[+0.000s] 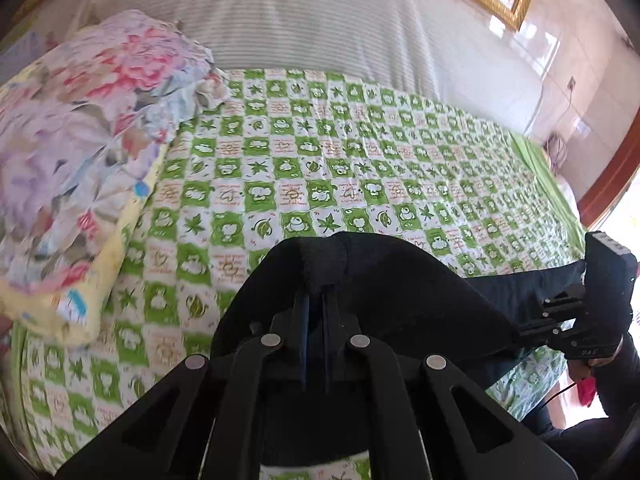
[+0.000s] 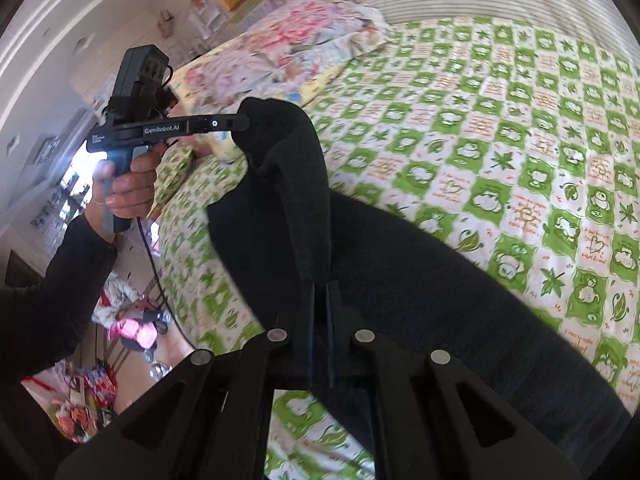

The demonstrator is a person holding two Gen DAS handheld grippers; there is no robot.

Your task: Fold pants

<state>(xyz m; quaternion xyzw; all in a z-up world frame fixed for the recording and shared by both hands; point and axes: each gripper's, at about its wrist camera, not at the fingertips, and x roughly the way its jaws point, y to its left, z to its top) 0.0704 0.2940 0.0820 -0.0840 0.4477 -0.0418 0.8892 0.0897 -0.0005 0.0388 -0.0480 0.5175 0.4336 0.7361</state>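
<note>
Floral quilt heaped at upper left on the green checked sheet. Left gripper, lower centre, pinched tight on black pants, fabric lifted off the bed. Right gripper likewise clamped on the pants' edge.

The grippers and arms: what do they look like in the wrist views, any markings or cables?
Both are black handheld units. The left gripper has a pistol handle, a boxy module on top, white "GenRobot.AI" lettering along its side and a thin black cable hanging from the handle. The left hand emerges from a black sleeve. The right gripper carries small white lettering.
</note>
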